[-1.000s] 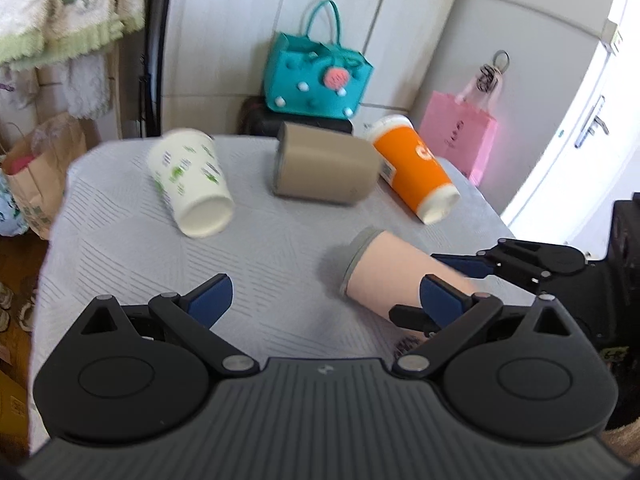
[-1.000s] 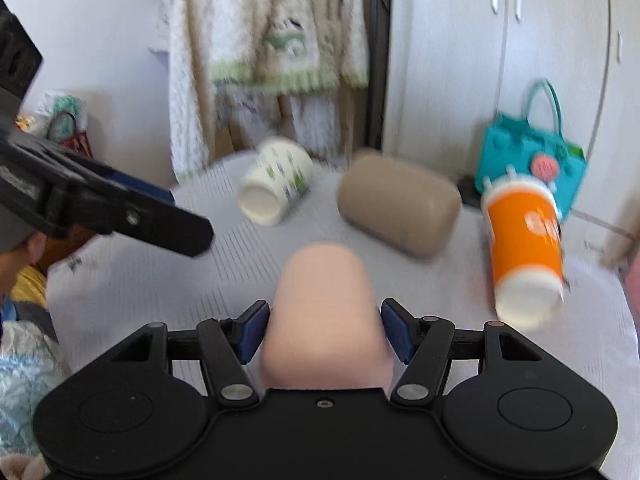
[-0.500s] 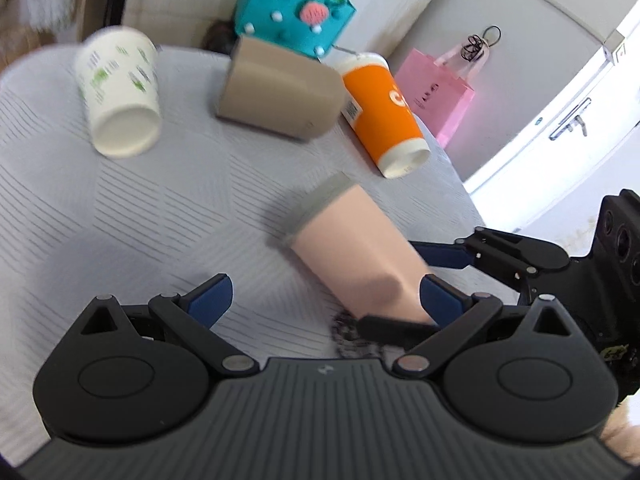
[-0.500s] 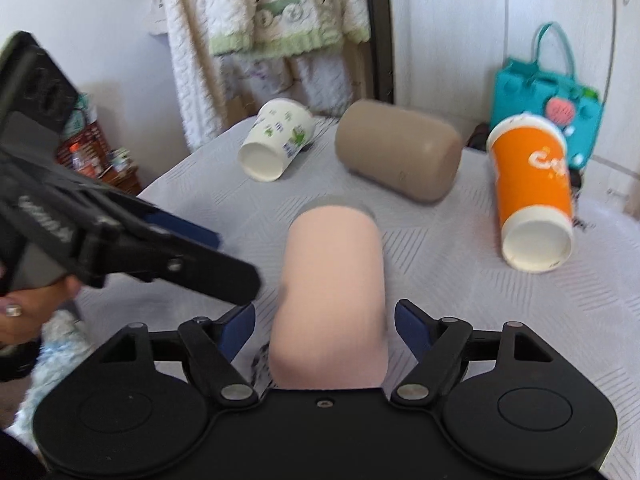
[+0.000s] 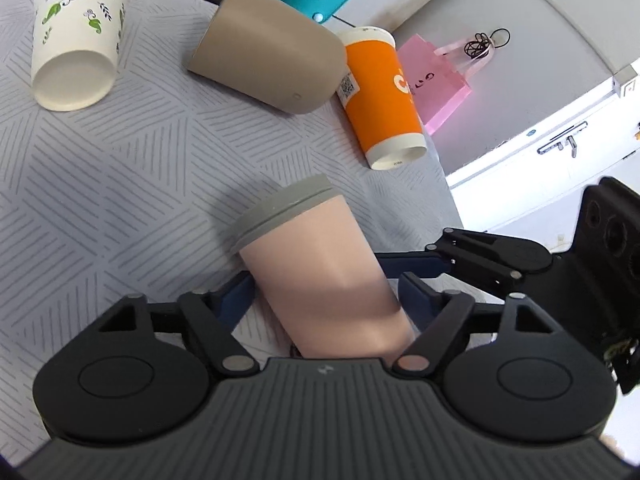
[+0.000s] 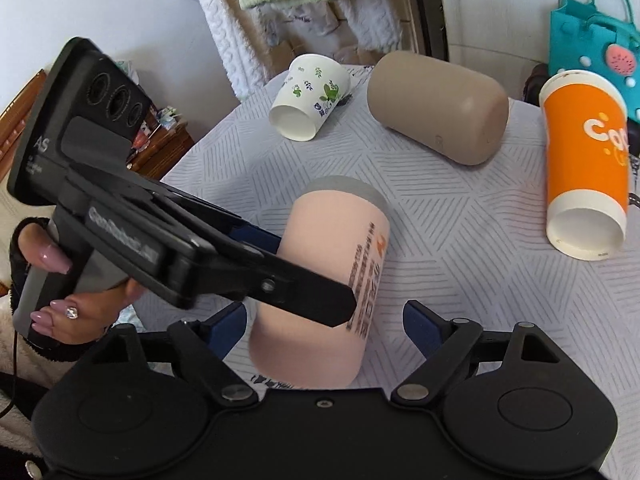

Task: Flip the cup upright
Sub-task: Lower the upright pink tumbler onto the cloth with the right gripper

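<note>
Pale pink with a grey lid, the cup (image 5: 316, 276) lies tilted on the grey patterned tablecloth (image 5: 120, 168), its base hidden behind the housings in both wrist views. The left gripper (image 5: 324, 292) has its blue-padded fingers closed in on the cup's sides, holding it; its upper finger crosses the printed label in the right wrist view, so the dark lettering there cannot be read. The right gripper (image 6: 324, 320) straddles the cup (image 6: 324, 280) with fingers spread wide, clear of it. Beyond lie a leaf-print paper cup (image 6: 308, 96), a tan tumbler (image 6: 436, 104) and an orange paper cup (image 6: 584, 160) with partial white letters "Co".
</note>
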`<action>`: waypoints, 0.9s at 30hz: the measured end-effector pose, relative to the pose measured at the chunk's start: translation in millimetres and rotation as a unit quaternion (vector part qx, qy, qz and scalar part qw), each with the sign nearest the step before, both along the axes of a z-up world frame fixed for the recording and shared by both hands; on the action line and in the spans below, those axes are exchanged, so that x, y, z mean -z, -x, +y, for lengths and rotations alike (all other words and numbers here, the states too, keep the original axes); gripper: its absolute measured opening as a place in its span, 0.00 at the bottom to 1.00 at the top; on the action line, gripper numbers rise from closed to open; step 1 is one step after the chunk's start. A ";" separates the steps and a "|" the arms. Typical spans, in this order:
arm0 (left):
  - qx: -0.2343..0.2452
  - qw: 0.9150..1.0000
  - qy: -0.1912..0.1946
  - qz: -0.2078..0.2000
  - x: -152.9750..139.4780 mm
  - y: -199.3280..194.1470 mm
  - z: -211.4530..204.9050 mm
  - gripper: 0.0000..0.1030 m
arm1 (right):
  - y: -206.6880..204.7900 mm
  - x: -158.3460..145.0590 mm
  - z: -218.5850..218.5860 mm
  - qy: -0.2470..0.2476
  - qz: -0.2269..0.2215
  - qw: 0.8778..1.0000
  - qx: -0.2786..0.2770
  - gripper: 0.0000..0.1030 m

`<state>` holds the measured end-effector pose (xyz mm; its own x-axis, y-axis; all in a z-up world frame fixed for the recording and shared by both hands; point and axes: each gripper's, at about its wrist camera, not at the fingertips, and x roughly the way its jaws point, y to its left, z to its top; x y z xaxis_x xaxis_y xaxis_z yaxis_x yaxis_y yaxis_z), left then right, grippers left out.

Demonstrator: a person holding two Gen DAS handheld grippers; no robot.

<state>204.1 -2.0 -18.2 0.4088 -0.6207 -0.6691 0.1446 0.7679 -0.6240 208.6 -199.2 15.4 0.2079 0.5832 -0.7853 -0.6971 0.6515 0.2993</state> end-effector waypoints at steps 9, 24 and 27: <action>0.016 0.999 -0.023 -0.034 -8.3 10.5 -3.3 0.74 | 0.2 0.7 -1.1 -0.025 0.017 0.999 -0.010 0.71; 0.022 0.969 -0.126 -0.209 -43.4 56.5 -21.3 0.64 | 61.7 2.3 -9.1 -0.066 -0.210 0.976 0.009 0.68; 0.013 0.958 -0.147 -0.245 -52.7 56.9 -25.5 0.62 | 59.8 -3.0 -4.0 -0.060 -0.237 0.970 0.012 0.68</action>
<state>147.2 -27.5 34.5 0.7052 -0.4484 -0.5492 0.3859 0.8926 -0.2332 148.8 -203.2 18.5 0.5436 0.6550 -0.5248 -0.7596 0.6500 0.0245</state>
